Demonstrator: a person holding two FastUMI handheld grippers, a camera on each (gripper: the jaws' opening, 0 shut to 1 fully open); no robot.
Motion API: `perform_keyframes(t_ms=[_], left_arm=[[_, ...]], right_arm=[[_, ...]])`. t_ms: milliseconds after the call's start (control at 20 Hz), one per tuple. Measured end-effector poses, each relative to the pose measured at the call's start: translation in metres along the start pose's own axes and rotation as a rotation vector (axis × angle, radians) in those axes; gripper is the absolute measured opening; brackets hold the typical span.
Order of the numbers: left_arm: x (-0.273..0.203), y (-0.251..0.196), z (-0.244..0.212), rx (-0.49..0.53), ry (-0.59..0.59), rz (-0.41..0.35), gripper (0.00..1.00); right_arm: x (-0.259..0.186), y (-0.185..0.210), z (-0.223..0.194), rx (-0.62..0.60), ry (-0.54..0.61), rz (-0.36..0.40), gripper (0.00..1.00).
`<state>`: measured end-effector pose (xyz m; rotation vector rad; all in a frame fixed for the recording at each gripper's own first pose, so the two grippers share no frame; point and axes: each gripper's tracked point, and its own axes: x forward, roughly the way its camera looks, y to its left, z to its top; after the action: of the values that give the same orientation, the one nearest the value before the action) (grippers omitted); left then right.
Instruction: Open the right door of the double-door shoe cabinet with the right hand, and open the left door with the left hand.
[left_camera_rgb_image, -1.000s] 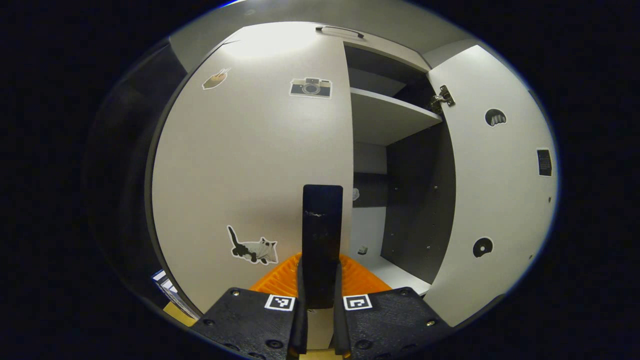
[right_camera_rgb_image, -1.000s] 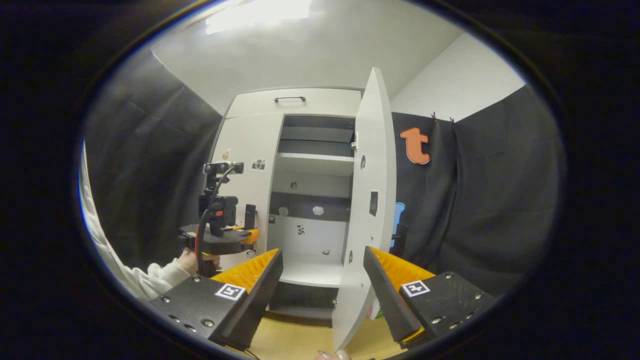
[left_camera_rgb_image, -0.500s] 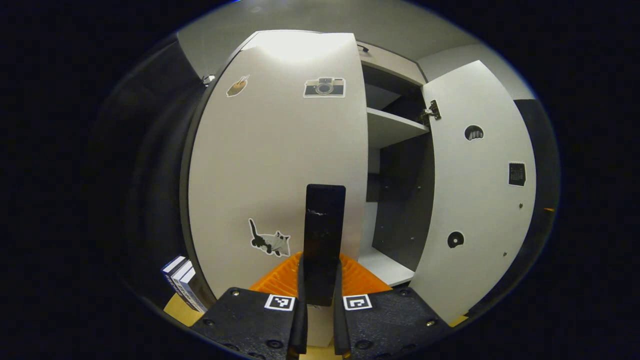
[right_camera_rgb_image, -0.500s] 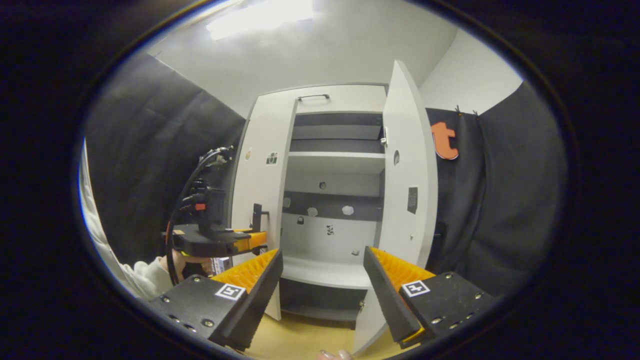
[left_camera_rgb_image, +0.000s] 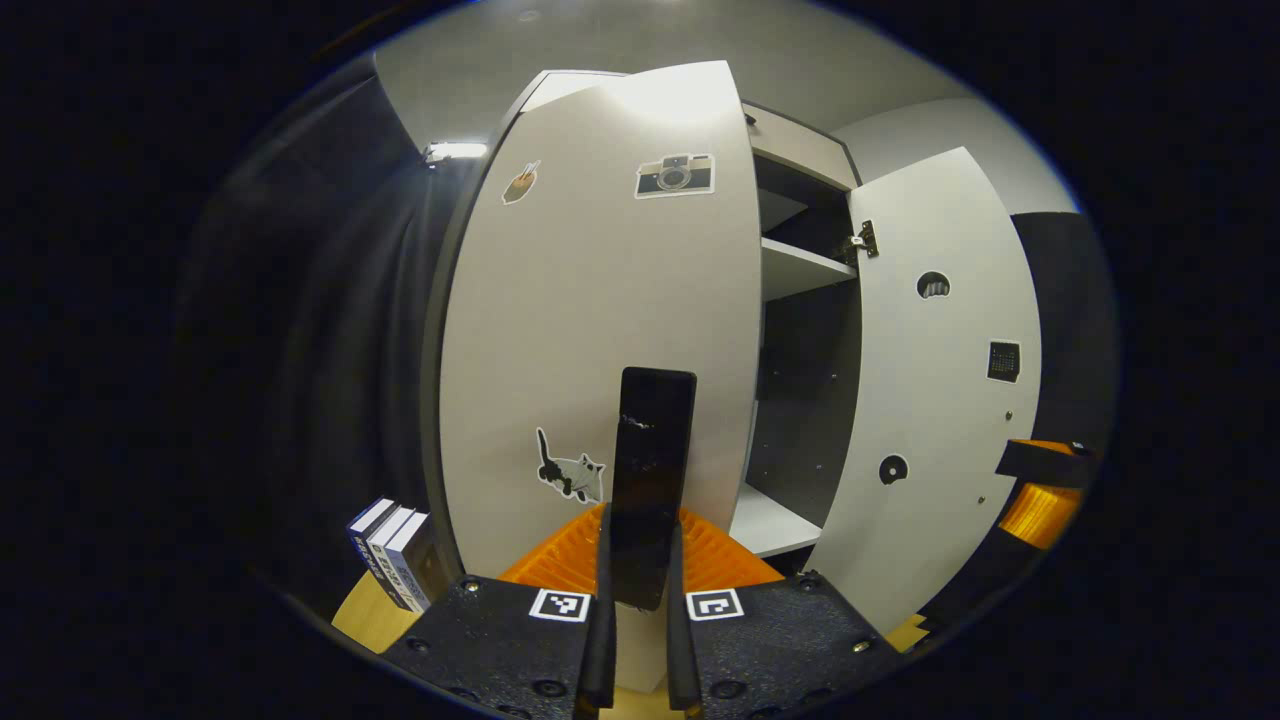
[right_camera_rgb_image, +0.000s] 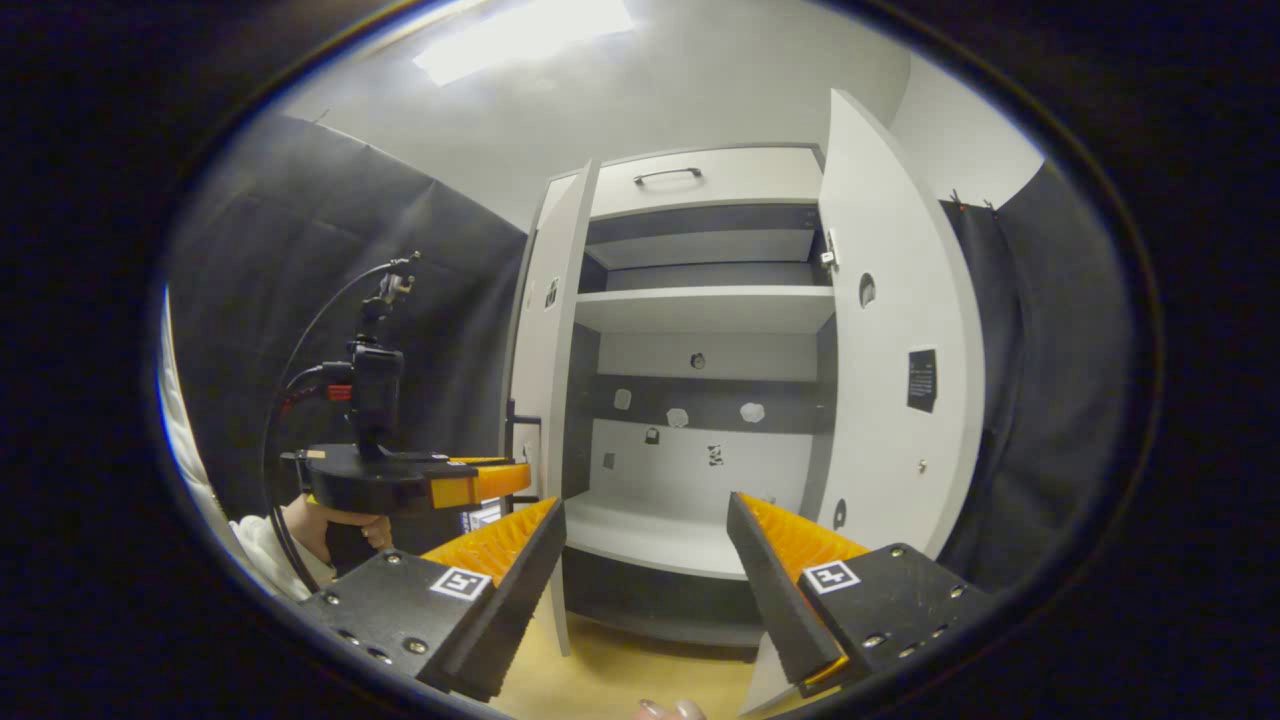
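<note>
Left gripper (left_camera_rgb_image: 640, 590) closed on the handle (left_camera_rgb_image: 652, 480), a dark upright bar at the free edge of the left door (left_camera_rgb_image: 590, 330); door partly swung out, cabinet (right_camera_rgb_image: 700, 300) interior visible to its right; right door (right_camera_rgb_image: 900, 340) wide open; right gripper (right_camera_rgb_image: 645, 560) spread wide, holding nothing, in front of the shelves. Judgement: door is a stiff, light hinged panel; handle is the hold point, pull along the hinge arc; smooth bar may slip.

Books (left_camera_rgb_image: 392, 553) stand left of the left door (left_camera_rgb_image: 600, 320); shelves (right_camera_rgb_image: 700, 308) lie between both doors.
</note>
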<state>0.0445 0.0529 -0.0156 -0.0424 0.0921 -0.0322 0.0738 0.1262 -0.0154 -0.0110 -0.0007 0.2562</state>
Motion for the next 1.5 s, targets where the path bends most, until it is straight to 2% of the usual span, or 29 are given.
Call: perform_keyframes(t_ms=[450, 650, 750, 950, 1000, 1050, 1100, 1150, 1200, 1300, 1350, 1400, 1450, 1500], left_arm=[[-0.042, 0.035, 0.005, 0.037, 0.002, 0.055, 0.2], [-0.054, 0.048, 0.007, 0.041, -0.002, 0.078, 0.15], [-0.061, 0.058, 0.009, 0.045, -0.006, 0.089, 0.17], [-0.073, 0.081, 0.012, 0.047, -0.025, 0.133, 0.14], [-0.076, 0.087, 0.014, 0.048, -0.031, 0.143, 0.12], [-0.079, 0.093, 0.015, 0.044, -0.038, 0.152, 0.12], [-0.081, 0.098, 0.015, 0.037, -0.042, 0.156, 0.1], [-0.085, 0.104, 0.016, 0.03, -0.05, 0.157, 0.09], [-0.086, 0.108, 0.017, 0.024, -0.052, 0.159, 0.08], [-0.088, 0.114, 0.013, 0.037, -0.045, 0.174, 0.08], [-0.089, 0.122, 0.014, 0.06, -0.046, 0.193, 0.08], [-0.09, 0.134, 0.013, 0.082, -0.045, 0.223, 0.06], [-0.094, 0.149, 0.013, 0.1, -0.039, 0.256, 0.05], [-0.097, 0.162, 0.012, 0.109, -0.037, 0.287, 0.02]], right_arm=[[0.033, 0.042, -0.008, 0.027, 0.005, 0.122, 0.94], [0.047, 0.058, -0.014, 0.042, 0.013, 0.166, 0.94], [0.051, 0.068, -0.014, 0.048, 0.012, 0.186, 0.94], [0.06, 0.082, -0.017, 0.043, 0.015, 0.211, 0.94], [0.063, 0.086, -0.018, 0.042, 0.016, 0.216, 0.98], [0.064, 0.089, -0.018, 0.043, 0.017, 0.221, 0.94], [0.065, 0.092, -0.018, 0.043, 0.017, 0.226, 0.98], [0.065, 0.095, -0.019, 0.043, 0.019, 0.229, 0.94], [0.066, 0.099, -0.019, 0.043, 0.022, 0.233, 0.98], [0.066, 0.104, -0.02, 0.035, 0.028, 0.236, 0.98], [0.066, 0.104, -0.02, 0.028, 0.03, 0.233, 0.98], [0.066, 0.104, -0.02, 0.022, 0.029, 0.229, 0.93], [0.066, 0.105, -0.02, 0.02, 0.027, 0.225, 0.93], [0.066, 0.105, -0.02, 0.021, 0.025, 0.22, 0.98]])
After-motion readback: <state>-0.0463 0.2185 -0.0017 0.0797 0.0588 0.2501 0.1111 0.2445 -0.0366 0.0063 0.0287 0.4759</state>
